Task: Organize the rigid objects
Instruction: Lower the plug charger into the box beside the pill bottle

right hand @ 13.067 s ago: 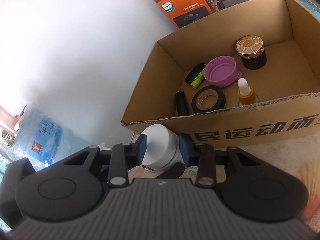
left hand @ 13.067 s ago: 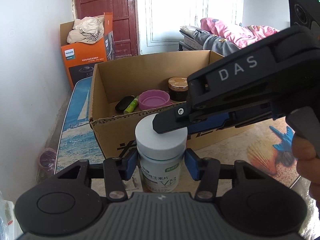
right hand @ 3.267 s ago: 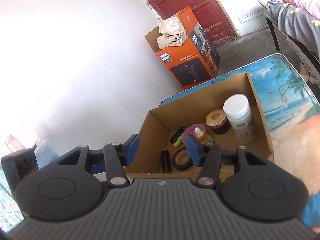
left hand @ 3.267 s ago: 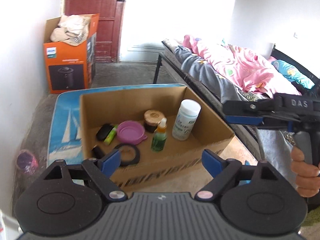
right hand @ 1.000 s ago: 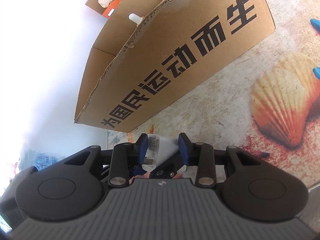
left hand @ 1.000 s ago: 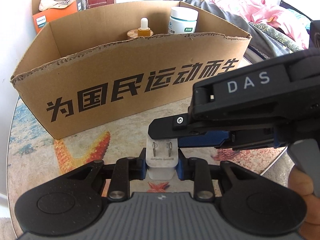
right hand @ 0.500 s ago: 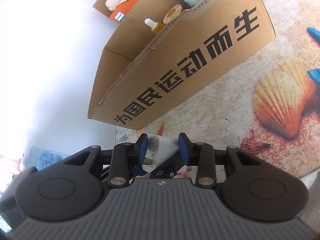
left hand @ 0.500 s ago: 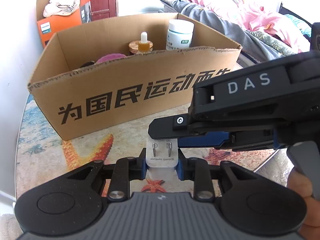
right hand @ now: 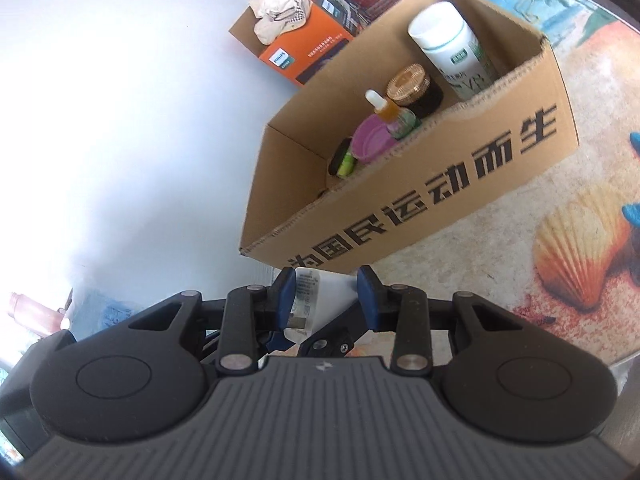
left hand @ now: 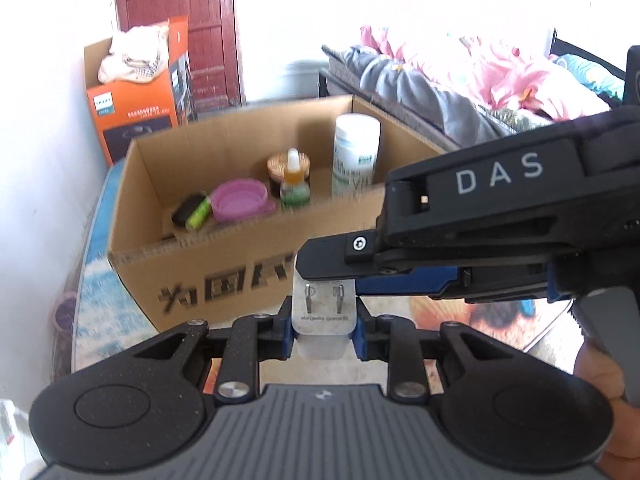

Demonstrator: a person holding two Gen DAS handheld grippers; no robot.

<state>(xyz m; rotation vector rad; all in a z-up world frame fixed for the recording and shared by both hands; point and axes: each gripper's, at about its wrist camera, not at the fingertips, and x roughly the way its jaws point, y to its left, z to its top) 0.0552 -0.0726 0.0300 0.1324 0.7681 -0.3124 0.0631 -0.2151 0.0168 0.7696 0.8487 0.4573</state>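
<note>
Gripping a white plug adapter [left hand: 323,320] from both sides, my left gripper [left hand: 323,322] has its blue pads [left hand: 286,328] pressed against the adapter's flanks, the two metal prongs facing up toward the camera. My right gripper [left hand: 460,240] reaches across from the right, its upper finger lying over the adapter's far edge; in the right wrist view its own pads [right hand: 287,296] sit on either side of the white body [right hand: 320,292], and it appears pinched there too, though the contact on the right pad is hard to confirm. The adapter hangs just short of the printed front wall of the cardboard box [left hand: 132,240], its top about level with the torn front rim. Inside the box, a white bottle [left hand: 356,156] stands upright toward the right wall, with a gold-lidded jar [left hand: 276,168], a dropper bottle [left hand: 294,184], a purple lid [left hand: 240,200] and a green tube [left hand: 199,212] spread toward the left. The right end of the box floor beyond the bottle looks free. The box sits on a seashell-print mat [right hand: 568,248], with a white wall close on the left and a bed [left hand: 460,80] on the right.
</note>
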